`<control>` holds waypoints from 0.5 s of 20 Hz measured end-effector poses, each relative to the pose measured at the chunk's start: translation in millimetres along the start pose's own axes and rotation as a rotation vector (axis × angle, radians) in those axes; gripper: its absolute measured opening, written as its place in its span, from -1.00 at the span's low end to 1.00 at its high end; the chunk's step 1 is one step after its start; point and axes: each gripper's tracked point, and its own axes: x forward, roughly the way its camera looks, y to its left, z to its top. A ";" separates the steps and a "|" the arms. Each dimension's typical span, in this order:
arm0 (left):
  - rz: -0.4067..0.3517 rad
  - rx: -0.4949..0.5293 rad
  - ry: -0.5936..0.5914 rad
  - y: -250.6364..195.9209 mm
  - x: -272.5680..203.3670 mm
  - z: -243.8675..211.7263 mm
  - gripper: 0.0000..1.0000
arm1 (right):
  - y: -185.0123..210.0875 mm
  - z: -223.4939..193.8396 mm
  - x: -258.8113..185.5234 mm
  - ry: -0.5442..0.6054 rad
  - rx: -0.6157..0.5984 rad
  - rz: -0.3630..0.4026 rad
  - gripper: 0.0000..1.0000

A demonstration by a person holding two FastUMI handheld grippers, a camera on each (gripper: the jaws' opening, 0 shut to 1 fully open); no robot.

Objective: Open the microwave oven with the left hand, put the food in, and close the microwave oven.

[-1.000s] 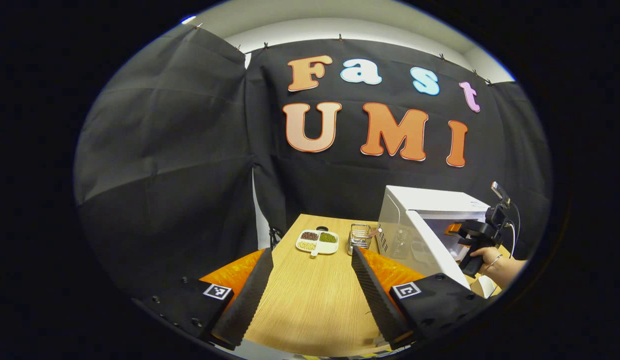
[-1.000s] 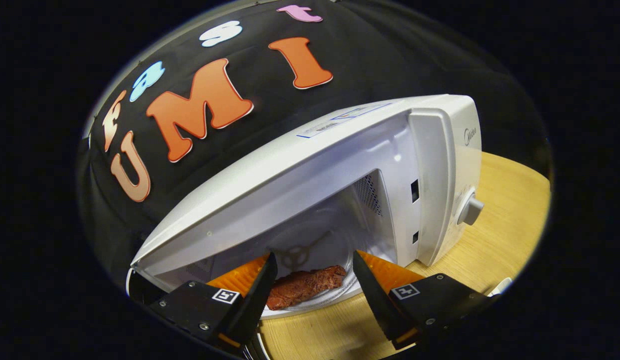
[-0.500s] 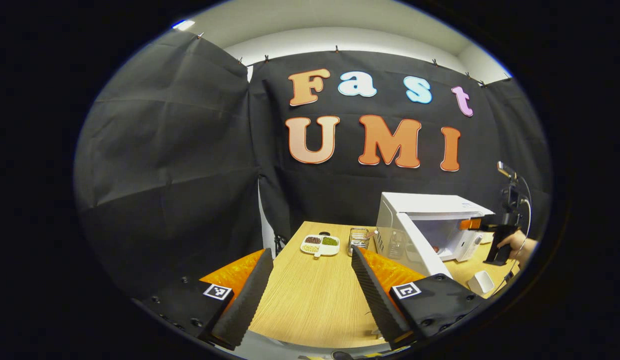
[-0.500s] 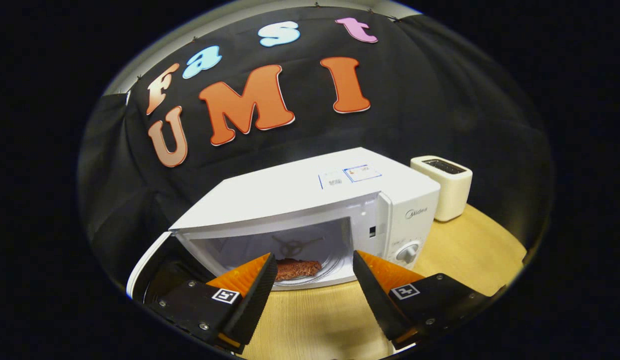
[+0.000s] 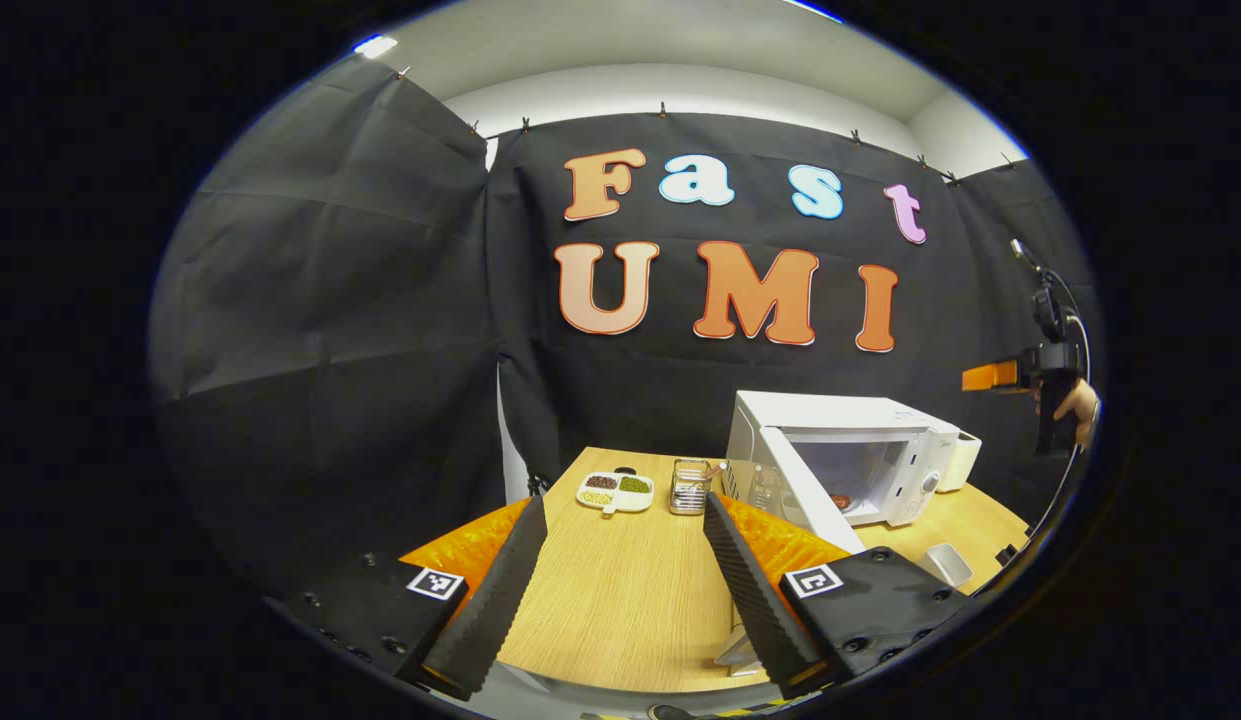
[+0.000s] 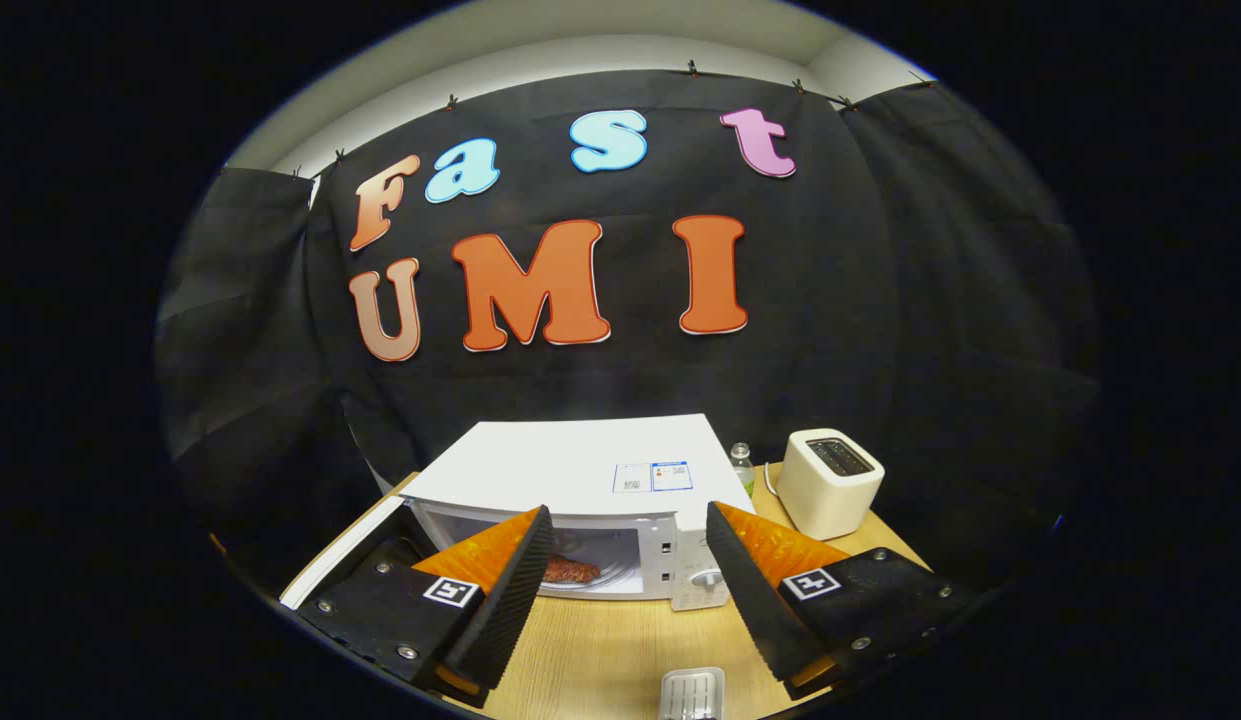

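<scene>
The white microwave (image 5: 845, 440) (image 6: 580, 470) stands on the wooden table (image 5: 620, 590) with its door (image 5: 780, 490) (image 6: 340, 550) swung open to the left. Brown food (image 6: 570, 571) (image 5: 842, 500) lies on the glass plate inside. My left gripper (image 5: 625, 575) is open and empty, low over the table's near left part, well short of the door. My right gripper (image 6: 625, 585) is open and empty, raised high above and in front of the microwave. In the left gripper view the right gripper (image 5: 1020, 378) shows at far right, held by a hand (image 5: 1078, 405).
A white toaster (image 6: 830, 482) and a small bottle (image 6: 742, 465) stand right of the microwave. A divided dish of beans (image 5: 615, 490) and a wire basket (image 5: 690, 485) sit at the table's back left. A small white dish (image 6: 692, 693) (image 5: 945, 563) lies near the front edge.
My right gripper has pulled back and risen away from the microwave cavity, leaving the food inside. My left gripper has drawn back a little from the table.
</scene>
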 end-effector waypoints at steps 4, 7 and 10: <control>-0.019 0.014 0.008 -4.9 2.9 -7.5 1.00 | -18.5 36.0 -31.5 -0.050 0.006 -0.021 0.89; -0.052 0.035 0.018 -13.7 3.6 -16.9 0.84 | -30.0 56.4 -52.1 -0.080 0.005 -0.046 0.89; -0.054 0.074 0.036 -17.9 9.2 -31.9 0.05 | -39.8 68.9 -67.4 -0.098 0.006 -0.079 0.89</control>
